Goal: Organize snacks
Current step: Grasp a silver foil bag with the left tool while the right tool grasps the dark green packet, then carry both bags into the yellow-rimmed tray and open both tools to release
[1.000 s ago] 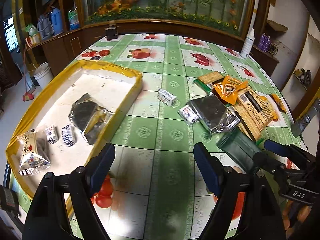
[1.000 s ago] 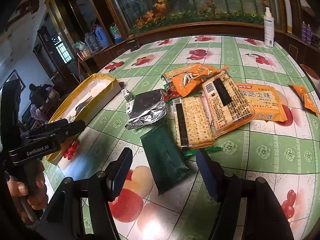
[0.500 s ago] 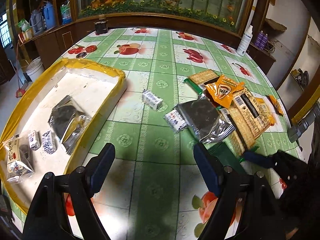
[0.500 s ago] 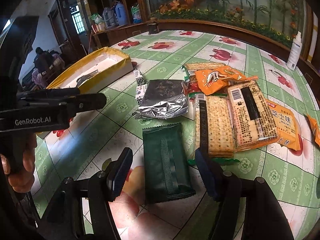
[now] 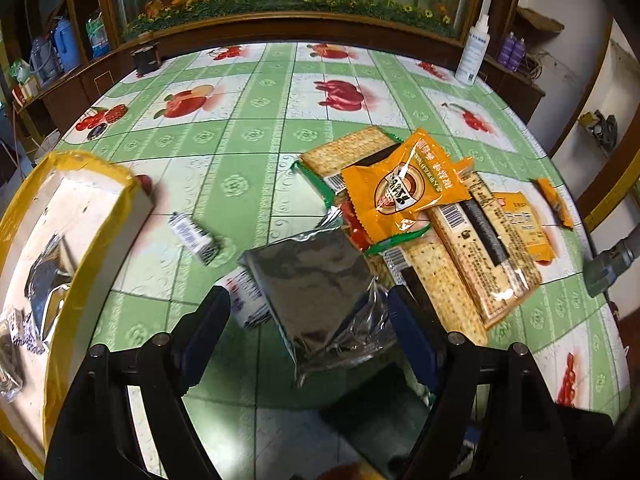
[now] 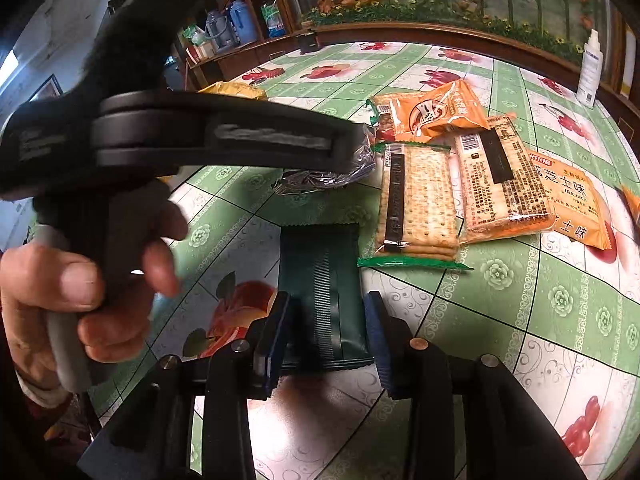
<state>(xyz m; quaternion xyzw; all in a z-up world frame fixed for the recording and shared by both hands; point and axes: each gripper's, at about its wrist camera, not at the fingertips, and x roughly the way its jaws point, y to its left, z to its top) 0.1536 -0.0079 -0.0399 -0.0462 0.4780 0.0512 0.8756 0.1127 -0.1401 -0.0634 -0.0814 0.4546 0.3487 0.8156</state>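
My left gripper [image 5: 308,332] is open, its fingers on either side of a silver foil packet [image 5: 316,296] that lies on the table. My right gripper [image 6: 326,330] has closed in around the near end of a dark green packet [image 6: 320,276], its pads against the packet's sides. The green packet also shows low in the left wrist view [image 5: 380,412]. Cracker packs [image 6: 416,200] and orange snack bags [image 5: 404,184] lie in a pile to the right. The yellow-rimmed tray [image 5: 100,248] at the left holds several small snacks.
Two small white wrapped snacks [image 5: 192,236] lie between the tray and the foil packet. A white spray bottle [image 5: 472,52] stands at the table's far edge. The left hand-held gripper body [image 6: 200,136] crosses the right wrist view and hides the tray.
The left gripper moved forward and right until its fingers flank the foil packet. The right gripper moved down onto the green packet and its fingers narrowed around it.
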